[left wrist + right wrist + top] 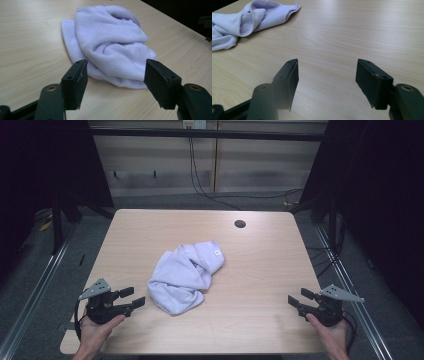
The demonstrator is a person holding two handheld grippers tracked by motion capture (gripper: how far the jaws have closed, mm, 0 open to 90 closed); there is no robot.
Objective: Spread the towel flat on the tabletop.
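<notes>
High view: both tongs, left (134,299) and right (298,298), released; crumpled lavender cloth (186,275) lies between them on surface (260,265).

My left gripper (131,299) is a black, chunky body with a flat grey three-cornered plate on top, and a black cable loops from it beside my wrist. My right gripper (299,300) is built the same: black housing, grey triangular plate, black cable curling off at the near right. Seen close in the gripper views, each has two black jaws with flat rectangular pads, small screw holes sunk into their top faces, and a brass-coloured ring set in each rounded arm behind the pads. My hands and wrists are bare, no sleeves
</notes>
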